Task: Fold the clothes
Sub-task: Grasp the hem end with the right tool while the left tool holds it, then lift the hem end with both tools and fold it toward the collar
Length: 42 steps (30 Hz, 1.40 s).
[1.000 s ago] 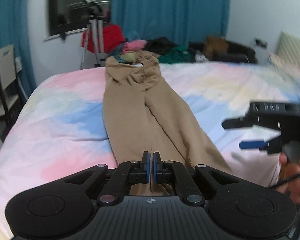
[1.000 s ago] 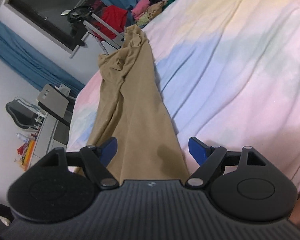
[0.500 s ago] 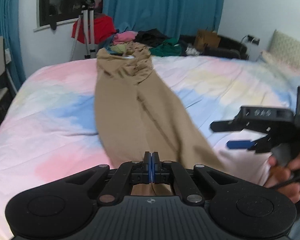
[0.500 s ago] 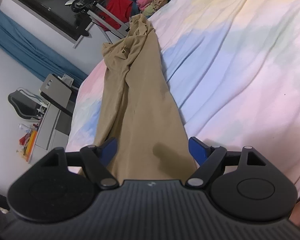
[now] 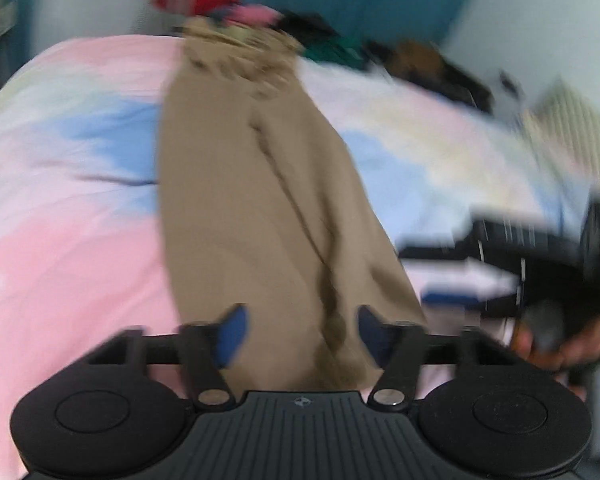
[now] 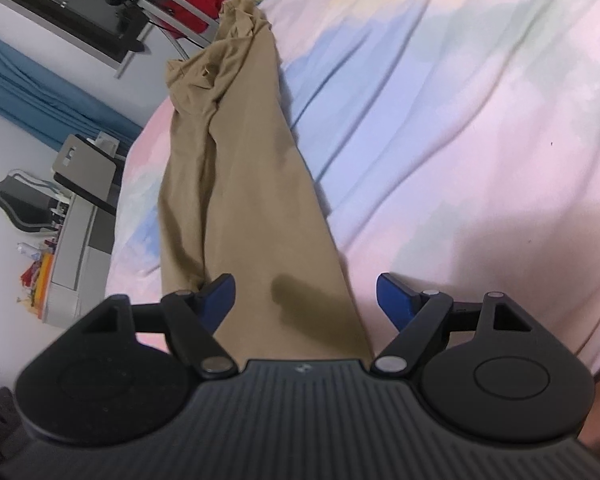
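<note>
The left claw [image 5: 298, 334] is opening – its blue pads stand apart over the leg end of the tan trousers [image 5: 260, 200], pressing on nothing. The right claw [image 6: 305, 298] is spread wide above the same end, also empty. The trousers lie lengthwise along the pastel bedspread [image 5: 60, 220], waist far off. To fold well, each claw should pinch one hem corner squarely – then lift together.

left tool [image 5: 298, 334]: jaws, pinched together a second ago, now opening; tan trousers [image 5: 256, 208] lie between the blue pads [image 5: 232, 336], untouched. left view: sharp before, now blurred; tool has dropped closer to the trousers.
</note>
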Motion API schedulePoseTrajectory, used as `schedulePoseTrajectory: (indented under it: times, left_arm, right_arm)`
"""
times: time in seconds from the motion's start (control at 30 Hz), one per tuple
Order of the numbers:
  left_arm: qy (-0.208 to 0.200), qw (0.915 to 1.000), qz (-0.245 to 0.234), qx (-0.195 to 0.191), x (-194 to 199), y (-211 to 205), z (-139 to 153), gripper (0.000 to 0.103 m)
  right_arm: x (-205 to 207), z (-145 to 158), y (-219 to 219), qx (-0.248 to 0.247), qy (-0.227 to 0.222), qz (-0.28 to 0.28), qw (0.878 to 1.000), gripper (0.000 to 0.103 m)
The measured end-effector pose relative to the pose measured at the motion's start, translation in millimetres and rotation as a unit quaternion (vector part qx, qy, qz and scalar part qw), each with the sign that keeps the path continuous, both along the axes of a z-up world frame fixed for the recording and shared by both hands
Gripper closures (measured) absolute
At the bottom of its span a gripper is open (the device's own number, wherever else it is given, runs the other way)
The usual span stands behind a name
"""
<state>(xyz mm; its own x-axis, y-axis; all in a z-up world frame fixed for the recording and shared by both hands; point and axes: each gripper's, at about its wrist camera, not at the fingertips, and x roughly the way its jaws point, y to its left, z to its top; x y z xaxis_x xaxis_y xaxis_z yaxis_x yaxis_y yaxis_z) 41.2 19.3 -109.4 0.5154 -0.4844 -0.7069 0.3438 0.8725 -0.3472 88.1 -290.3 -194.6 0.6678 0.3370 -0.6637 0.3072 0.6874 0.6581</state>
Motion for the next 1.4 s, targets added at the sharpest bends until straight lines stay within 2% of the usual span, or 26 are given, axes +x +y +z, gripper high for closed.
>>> schedulePoseTrajectory:
  times: [0.17, 0.23, 0.3, 0.37, 0.43, 0.5, 0.53, 0.6, 0.67, 0.77, 0.87, 0.97, 1.1, 1.2, 1.3, 1.4]
  left_arm:
    - [0.076, 0.9948, 0.067, -0.009, 19.9, 20.4, -21.4, 0.031]
    - [0.091, 0.9938, 0.063, -0.01, 22.7, 18.0, -26.4, 0.032]
    - [0.099, 0.9942, 0.036, -0.019, 22.3, 12.5, -27.2, 0.032]
    - [0.106, 0.994, 0.01, -0.026, 18.3, 6.2, -29.1, 0.039]
    - [0.1, 0.995, -0.002, -0.008, 13.2, 3.2, -28.1, 0.062]
    - [0.093, 0.9955, -0.016, 0.002, 8.1, 2.1, -26.1, 0.075]
    - [0.088, 0.9959, -0.021, 0.005, 0.8, 0.1, -27.8, 0.086]
    - [0.075, 0.9969, -0.022, 0.01, -4.6, 1.0, -23.9, 0.092]
    - [0.06, 0.9981, -0.013, 0.003, -7.0, 7.5, -17.5, 0.095]
    - [0.031, 0.9986, 0.011, -0.041, -12.0, 27.6, 1.9, 0.096]
    - [-0.019, 0.9932, 0.031, -0.111, -24.7, 46.6, 34.0, 0.096]
    - [-0.065, 0.9885, 0.037, -0.132, -34.3, 49.0, 69.7, 0.096]
    - [-0.114, 0.9831, 0.019, -0.142, -48.8, 43.4, 111.9, 0.096]
    - [-0.142, 0.979, 0.005, -0.146, -72.0, 41.0, 135.6, 0.096]
    - [-0.159, 0.9774, 0.0, -0.139, -109.8, 36.8, 149.1, 0.096]
    - [-0.163, 0.9796, 0.004, -0.118, -151.9, 30.0, 149.5, 0.096]
  right_arm:
    - [4.3, -5.9, 7.0, -0.016, 0.012, 0.021, 1.0, 0.023]
    - [6.1, -9.2, 11.8, -0.024, 0.018, 0.035, 0.999, 0.023]
    - [7.4, -10.4, 17.1, -0.027, 0.023, 0.053, 0.998, 0.024]
    - [6.7, -10.4, 23.0, -0.028, 0.026, 0.072, 0.997, 0.028]
    - [2.9, -10.0, 28.0, -0.025, 0.035, 0.086, 0.995, 0.038]
    - [-4.1, -7.9, 34.5, -0.028, 0.048, 0.103, 0.993, 0.064]
    - [-7.6, -6.7, 40.2, -0.035, 0.053, 0.119, 0.991, 0.07]
    - [-13.3, -4.8, 52.0, -0.058, 0.063, 0.148, 0.985, 0.083]
    - [-16.7, 3.3, 55.3, -0.077, 0.057, 0.155, 0.983, 0.087]
    - [-25.5, 23.1, 48.2, -0.082, 0.03, 0.143, 0.986, 0.088]
    - [-36.3, 54.4, 35.9, -0.079, -0.017, 0.124, 0.989, 0.089]
    - [-42.7, 95.8, 23.3, -0.065, -0.068, 0.109, 0.99, 0.089]
    - [-55.3, 157.0, 13.7, -0.09, -0.14, 0.101, 0.981, 0.089]
    - [-73.6, 189.3, 2.9, -0.096, -0.176, 0.099, 0.975, 0.089]
    - [-93.3, 204.5, -2.1, -0.096, -0.194, 0.103, 0.971, 0.089]
    - [-120.4, 204.7, -2.0, -0.094, -0.195, 0.113, 0.97, 0.089]
